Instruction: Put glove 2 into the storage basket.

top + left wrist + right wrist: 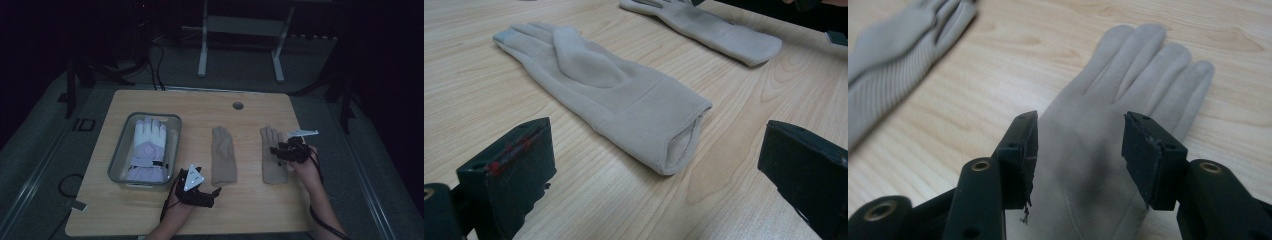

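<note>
No readable brand or writing on gloves. Grey plastic bin (120,150) at worktop (250,210) left, rounded corners, holds padded white-lilac glove (147,145) with round emblem, fingers pointing away. Left tongs (216,191) spread wide, nothing between them, just short of cuff of left beige glove (624,100); soft fleece-like knit, flat, grey fingertip patch. Right beige glove (1108,150) lies flat right of centre, well apart from its twin; right tongs (1075,145) half-spread over its palm, pads clear of fabric. Worktop pale wood-grain.

two beige gloves (223,156) lie on table (250,210).
</note>
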Available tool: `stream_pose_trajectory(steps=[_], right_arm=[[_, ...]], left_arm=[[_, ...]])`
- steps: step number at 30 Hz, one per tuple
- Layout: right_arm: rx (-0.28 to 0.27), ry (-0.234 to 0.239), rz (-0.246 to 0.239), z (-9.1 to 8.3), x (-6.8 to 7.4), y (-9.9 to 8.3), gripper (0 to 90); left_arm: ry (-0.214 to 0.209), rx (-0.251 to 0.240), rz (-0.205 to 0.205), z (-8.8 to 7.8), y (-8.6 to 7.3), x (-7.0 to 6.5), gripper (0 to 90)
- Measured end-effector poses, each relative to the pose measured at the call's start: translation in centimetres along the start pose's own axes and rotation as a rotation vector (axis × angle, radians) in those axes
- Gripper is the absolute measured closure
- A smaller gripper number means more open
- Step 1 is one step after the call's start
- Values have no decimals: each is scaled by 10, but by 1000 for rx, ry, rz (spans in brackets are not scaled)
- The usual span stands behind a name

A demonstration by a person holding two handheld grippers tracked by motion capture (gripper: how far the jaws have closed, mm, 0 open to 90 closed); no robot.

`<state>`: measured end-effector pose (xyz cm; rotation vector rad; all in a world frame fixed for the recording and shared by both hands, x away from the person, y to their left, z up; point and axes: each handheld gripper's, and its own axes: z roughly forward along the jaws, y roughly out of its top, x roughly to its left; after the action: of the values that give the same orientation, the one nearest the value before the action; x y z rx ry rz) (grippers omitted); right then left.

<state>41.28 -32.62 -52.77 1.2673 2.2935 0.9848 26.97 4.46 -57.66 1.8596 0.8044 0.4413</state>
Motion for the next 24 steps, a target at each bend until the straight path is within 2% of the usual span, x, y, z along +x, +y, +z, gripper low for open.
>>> stream_pose_trajectory(steps=[2, 5, 11, 16, 20, 22, 23, 24], right_arm=[[19, 1, -48, 1, -2, -1, 470], [34, 12, -84, 3, -6, -3, 450], [63, 29, -140, 5, -10, -9, 415], [83, 36, -159, 12, -12, -15, 408], [81, 17, -148, 12, -8, -16, 554], [76, 7, -139, 12, -7, -16, 699], [72, -2, -128, 12, -7, -16, 742], [72, -2, -128, 12, -7, -16, 742]], left_arm=[[-2, -1, 0, 0, 0, 0, 19], [-1, 0, 1, 0, 0, 0, 19], [-1, 0, -1, 0, 0, 0, 19], [0, 0, 0, 0, 0, 0, 19], [0, 0, 2, 0, 0, 0, 19], [-1, 0, 4, 0, 0, -1, 19], [0, 0, 4, 0, 0, -1, 19], [0, 0, 4, 0, 0, -1, 19]])
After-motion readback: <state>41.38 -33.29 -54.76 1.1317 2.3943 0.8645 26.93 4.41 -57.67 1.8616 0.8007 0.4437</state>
